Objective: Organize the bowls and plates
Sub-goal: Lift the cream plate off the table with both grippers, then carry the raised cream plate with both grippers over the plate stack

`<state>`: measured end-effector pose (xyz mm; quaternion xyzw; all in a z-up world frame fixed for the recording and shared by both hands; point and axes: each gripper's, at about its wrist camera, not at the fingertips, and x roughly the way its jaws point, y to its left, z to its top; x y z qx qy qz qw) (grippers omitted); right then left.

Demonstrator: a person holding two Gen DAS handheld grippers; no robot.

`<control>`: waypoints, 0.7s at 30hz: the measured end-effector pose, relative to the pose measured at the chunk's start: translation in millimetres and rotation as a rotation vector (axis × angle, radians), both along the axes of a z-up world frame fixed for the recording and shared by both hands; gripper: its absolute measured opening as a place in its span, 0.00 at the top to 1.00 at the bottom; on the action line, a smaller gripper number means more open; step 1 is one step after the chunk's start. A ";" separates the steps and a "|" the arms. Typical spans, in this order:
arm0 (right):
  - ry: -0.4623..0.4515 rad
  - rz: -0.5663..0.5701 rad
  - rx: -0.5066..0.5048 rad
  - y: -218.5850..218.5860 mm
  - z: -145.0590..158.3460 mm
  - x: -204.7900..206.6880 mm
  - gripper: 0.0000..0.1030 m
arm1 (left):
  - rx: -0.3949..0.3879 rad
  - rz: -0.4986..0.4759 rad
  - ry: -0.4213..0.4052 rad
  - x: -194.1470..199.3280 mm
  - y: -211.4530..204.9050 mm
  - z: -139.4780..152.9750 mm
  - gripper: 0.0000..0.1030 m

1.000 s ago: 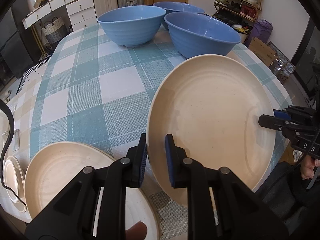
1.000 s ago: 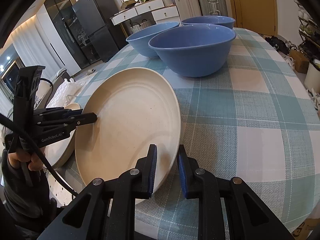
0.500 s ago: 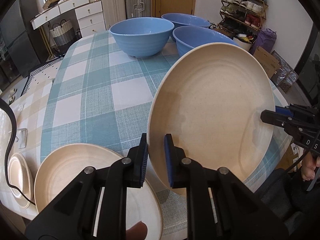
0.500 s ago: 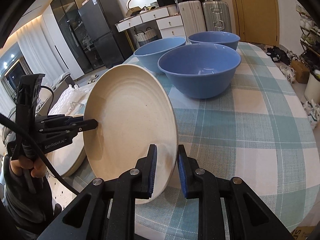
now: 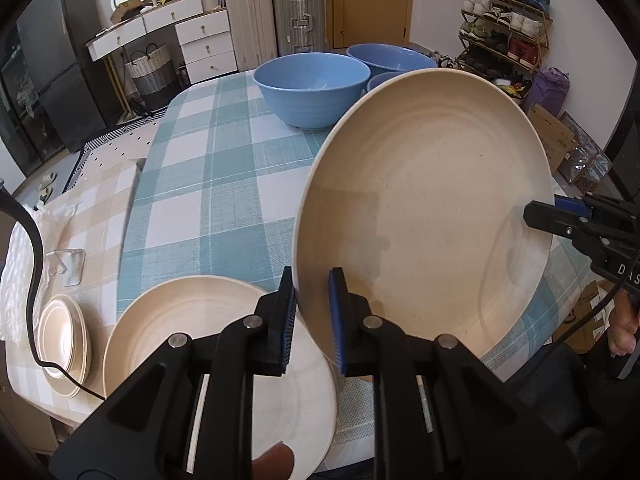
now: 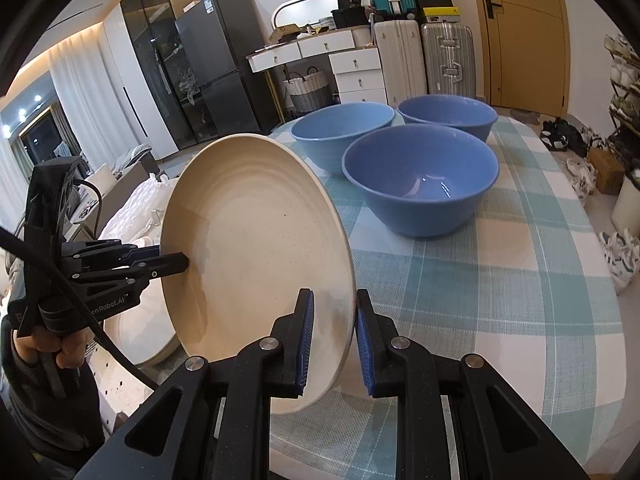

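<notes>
Fingers of your left gripper (image 5: 312, 316) and right gripper (image 6: 334, 340) are pinching opposite rims of the cream plate (image 5: 424, 208), holding it tilted above the table's (image 6: 500, 292) near edge; three blue bowls (image 6: 420, 184) are clustering at its far end.

A matt speckled cream plate (image 5: 432, 208), glossy blue bowls (image 6: 420, 184) and a woven checked cloth (image 5: 208, 208) are being shown.
</notes>
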<state>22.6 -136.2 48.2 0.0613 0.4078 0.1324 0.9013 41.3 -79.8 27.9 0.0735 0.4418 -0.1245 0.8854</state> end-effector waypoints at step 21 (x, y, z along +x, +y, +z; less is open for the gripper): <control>0.022 0.193 -0.026 80.2 6.4 29.8 0.80 | -0.005 0.192 0.009 -42.4 96.1 26.4 0.88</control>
